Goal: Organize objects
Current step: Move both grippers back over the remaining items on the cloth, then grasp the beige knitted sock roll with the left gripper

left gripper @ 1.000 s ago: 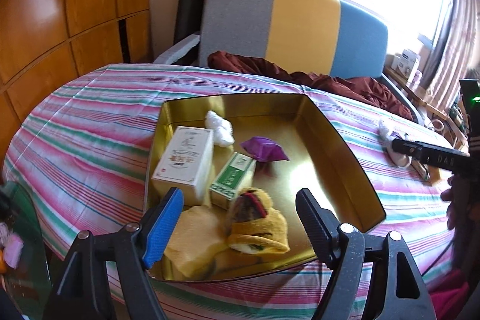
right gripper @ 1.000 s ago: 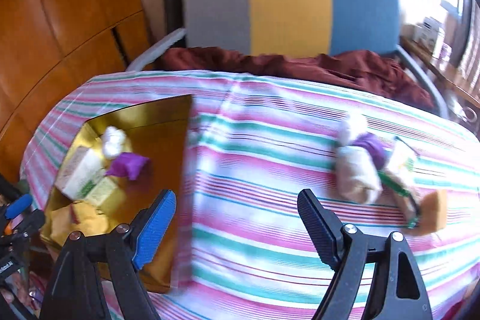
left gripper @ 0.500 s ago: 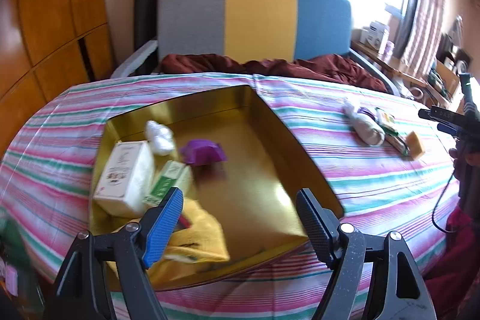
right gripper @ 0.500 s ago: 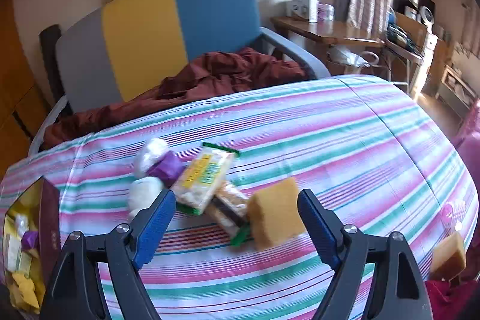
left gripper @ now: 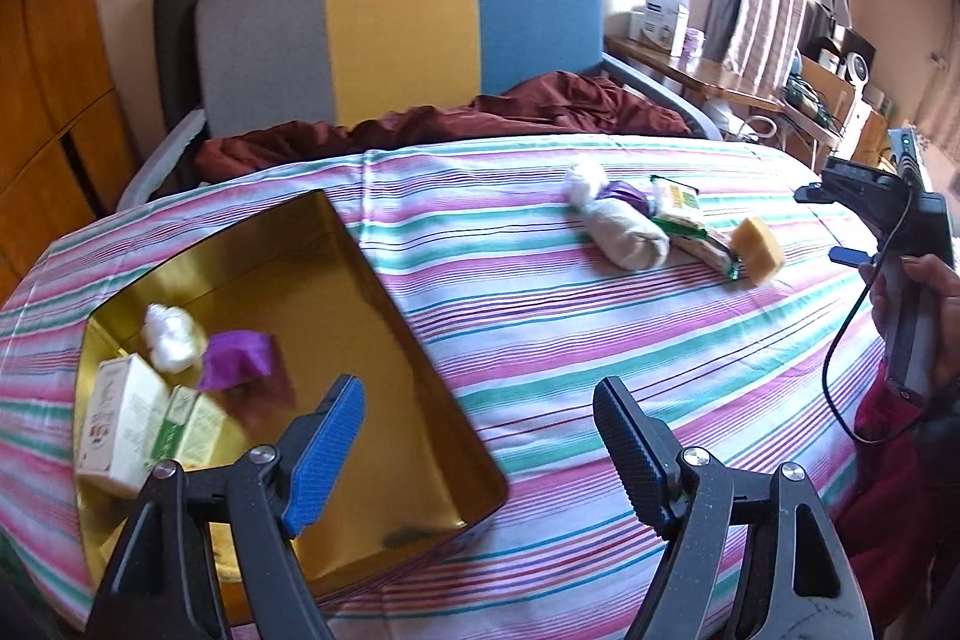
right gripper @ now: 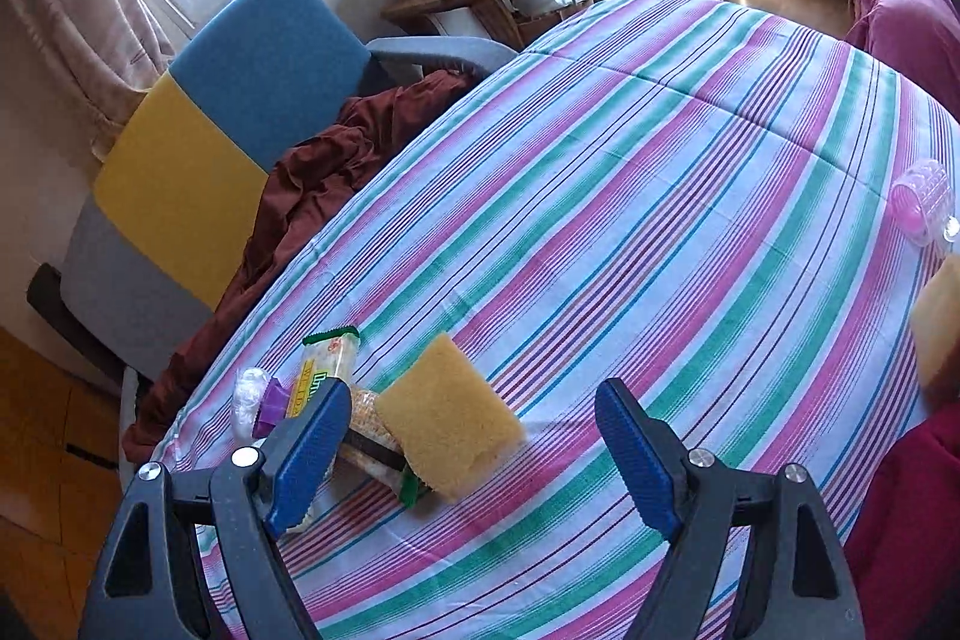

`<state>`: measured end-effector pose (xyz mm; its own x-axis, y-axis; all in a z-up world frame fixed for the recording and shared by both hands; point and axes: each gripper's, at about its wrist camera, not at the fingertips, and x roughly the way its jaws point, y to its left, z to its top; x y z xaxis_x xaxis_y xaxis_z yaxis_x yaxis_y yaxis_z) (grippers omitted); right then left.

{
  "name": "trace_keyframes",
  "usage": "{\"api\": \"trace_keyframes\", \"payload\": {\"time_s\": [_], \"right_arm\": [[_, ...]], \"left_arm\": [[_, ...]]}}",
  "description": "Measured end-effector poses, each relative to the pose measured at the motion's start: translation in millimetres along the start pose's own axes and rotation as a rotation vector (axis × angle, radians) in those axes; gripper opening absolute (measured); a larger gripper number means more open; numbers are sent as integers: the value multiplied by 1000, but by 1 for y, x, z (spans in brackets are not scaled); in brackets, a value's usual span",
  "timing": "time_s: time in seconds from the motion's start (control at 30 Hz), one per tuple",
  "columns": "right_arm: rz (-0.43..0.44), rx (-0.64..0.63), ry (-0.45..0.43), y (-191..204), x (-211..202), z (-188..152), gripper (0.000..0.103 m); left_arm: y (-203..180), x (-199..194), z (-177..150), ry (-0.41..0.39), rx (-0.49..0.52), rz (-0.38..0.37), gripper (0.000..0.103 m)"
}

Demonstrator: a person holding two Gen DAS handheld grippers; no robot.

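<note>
Both grippers hang above a striped worktop (left gripper: 540, 316) with fingers spread wide, holding nothing. The left gripper (left gripper: 477, 451) is over the corner of a gold tray (left gripper: 384, 292) holding small boxes and wrapped items. The right gripper (right gripper: 474, 451) is just above a yellow sponge (right gripper: 447, 415) that touches a cluster of snack packets (right gripper: 327, 367).
</note>
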<state>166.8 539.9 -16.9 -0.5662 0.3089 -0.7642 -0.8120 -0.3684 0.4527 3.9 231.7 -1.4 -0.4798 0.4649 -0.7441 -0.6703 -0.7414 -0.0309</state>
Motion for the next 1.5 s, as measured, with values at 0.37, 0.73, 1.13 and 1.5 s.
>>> {"api": "trace_keyframes", "payload": {"time_s": [0.37, 0.73, 1.13, 1.5], "right_arm": [[50, -58, 25, 14, -1, -4, 85], [69, -127, 49, 28, 5, -6, 85], [96, -143, 77, 34, 9, -8, 85], [88, -156, 101, 37, 14, -11, 85]], "left_arm": [[-38, 40, 34, 64, 3, -87, 79], [-64, 101, 68, 146, -41, -123, 79], [-72, 162, 105, 164, -121, -145, 79], [-92, 213, 119, 225, -135, -160, 78]]}}
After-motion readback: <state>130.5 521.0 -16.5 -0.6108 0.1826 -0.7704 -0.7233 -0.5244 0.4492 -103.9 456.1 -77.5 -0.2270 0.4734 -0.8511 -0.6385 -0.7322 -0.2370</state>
